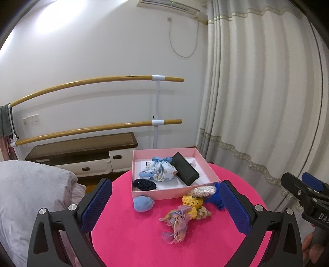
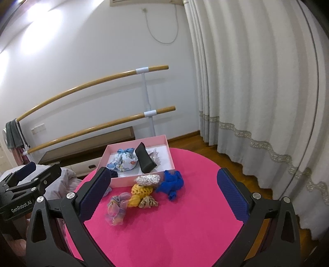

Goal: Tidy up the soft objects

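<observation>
Left wrist view: both tongs, left (image 1: pixel 164 205) and right (image 2: pixel 162 195), gape empty above the bench (image 1: pixel 144 242); next, likely pinch the gauzy scrunchie (image 1: pixel 176 222) and carry it to the pink box (image 1: pixel 164 194).

A round table (image 1: pixel 242 184) with a bright pink top stands in the foreground. Behind it, two wooden barre rails (image 1: pixel 102 81) run along the white wall, carried by a white upright post (image 1: pixel 157 106). Grey cloth (image 2: pixel 12 133) hangs over the left end of the upper rail. A low cabinet (image 1: pixel 86 152) with a dark top and white drawers stands against the wall. Pale curtains (image 2: pixel 257 82) with a lace band hang at the right. A grey quilt (image 1: pixel 26 189) lies left of the table. An air conditioner (image 1: pixel 170 6) is mounted near the ceiling.
</observation>
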### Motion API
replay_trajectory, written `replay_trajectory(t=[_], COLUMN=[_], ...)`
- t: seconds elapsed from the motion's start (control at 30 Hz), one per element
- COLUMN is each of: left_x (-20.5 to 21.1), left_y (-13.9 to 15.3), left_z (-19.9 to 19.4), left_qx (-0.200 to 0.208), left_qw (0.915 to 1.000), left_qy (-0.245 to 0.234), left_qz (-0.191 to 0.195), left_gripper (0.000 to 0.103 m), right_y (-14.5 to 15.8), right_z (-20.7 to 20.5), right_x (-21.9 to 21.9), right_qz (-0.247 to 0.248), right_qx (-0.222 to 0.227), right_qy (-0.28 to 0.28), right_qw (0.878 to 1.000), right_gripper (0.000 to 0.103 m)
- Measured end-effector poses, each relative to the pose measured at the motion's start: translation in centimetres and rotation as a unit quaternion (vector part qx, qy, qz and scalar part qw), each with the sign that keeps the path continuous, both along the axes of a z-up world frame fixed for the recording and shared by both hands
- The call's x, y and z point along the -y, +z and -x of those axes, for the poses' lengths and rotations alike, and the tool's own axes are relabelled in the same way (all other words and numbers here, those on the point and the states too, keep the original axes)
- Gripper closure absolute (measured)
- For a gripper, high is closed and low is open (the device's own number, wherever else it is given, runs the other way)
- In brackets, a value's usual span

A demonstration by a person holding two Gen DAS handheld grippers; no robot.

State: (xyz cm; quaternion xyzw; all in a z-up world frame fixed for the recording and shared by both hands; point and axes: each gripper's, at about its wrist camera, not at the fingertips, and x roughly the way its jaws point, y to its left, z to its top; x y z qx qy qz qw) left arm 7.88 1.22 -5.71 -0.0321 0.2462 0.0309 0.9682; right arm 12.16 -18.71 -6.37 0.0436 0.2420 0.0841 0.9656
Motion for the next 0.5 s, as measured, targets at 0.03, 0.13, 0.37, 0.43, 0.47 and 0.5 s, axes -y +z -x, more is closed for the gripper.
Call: replay_trajectory(t=[0.03, 0.13, 0.37, 0.43, 0.47, 0.5], left_x=[0.0, 0.2, -0.1, -0.2, -0.3, -0.4], left_y=[0.1, 0.2, -0.3, -0.5, -0.7, -0.8], left_z=[0.1, 0.5, 0.2, 0.1, -0.1, -0.2], left_qx=[0.000, 0.002, 0.001, 0.000, -0.001, -0.003], left_qw=[1.0000, 1.0000, 1.0000, 1.0000, 1.0000, 1.0000], left_qy=[0.000, 0.000, 0.005, 0.006, 0.007, 0.008], left_qz=[0.000, -0.002, -0.001, -0.001, -0.001, -0.001], left_gripper=[0.000, 0.000, 0.000, 0.000, 0.000, 0.000], right_y=[0.1, 0.1, 0.3, 0.4, 0.3, 0.3], right_z=[0.2, 0.4, 0.4, 0.2, 0.1, 0.0], right_x=[0.0, -0.1, 0.0, 0.1, 0.0, 0.1], right_qz=[0.000, 0.001, 0.002, 0.004, 0.005, 0.005], right_qx=[0.001, 0.002, 0.003, 0.002, 0.000, -0.001], right_qy=[0.000, 0.001, -0.002, -0.004, -0.004, -0.003], right_qw=[1.000, 1.000, 1.000, 1.000, 1.000, 1.000], right_gripper=[0.000, 0.000, 0.000, 0.000, 0.000, 0.000])
